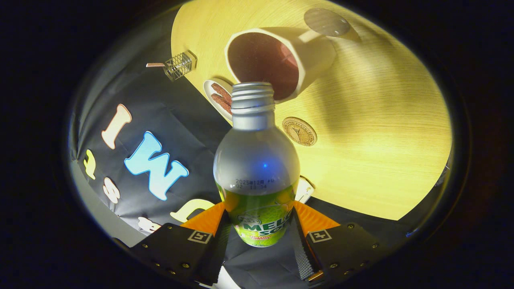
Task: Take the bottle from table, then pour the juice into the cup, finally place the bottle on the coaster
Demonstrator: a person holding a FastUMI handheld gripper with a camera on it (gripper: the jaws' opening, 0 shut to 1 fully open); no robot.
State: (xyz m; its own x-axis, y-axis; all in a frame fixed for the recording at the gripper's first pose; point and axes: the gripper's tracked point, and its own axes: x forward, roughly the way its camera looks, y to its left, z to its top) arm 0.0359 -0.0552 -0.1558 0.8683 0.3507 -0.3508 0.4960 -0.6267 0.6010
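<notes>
While both fingers press on the lower, labelled part of the bottle (257, 168), the gripper (259, 233) holds it tilted, with its open threaded mouth aimed at the cup (281, 64) just beyond. No cap is on the neck. The bottle looks like thin metal: stiff, smooth, probably slippery under its printed wrap, and light unless it is full, so a hold low on the body seems right but leaves the neck free to swing. The cup stands on the table (381, 132), its dark inside facing the bottle. A round coaster (299, 131) lies on the table just beside the bottle's shoulder, near the cup. A small dish (219, 98) with reddish strips sits behind the neck, touching or nearly touching the cup, and could be knocked. Farther off stand a small wire rack (178, 65) and a grey disc (326, 22) past the cup.
</notes>
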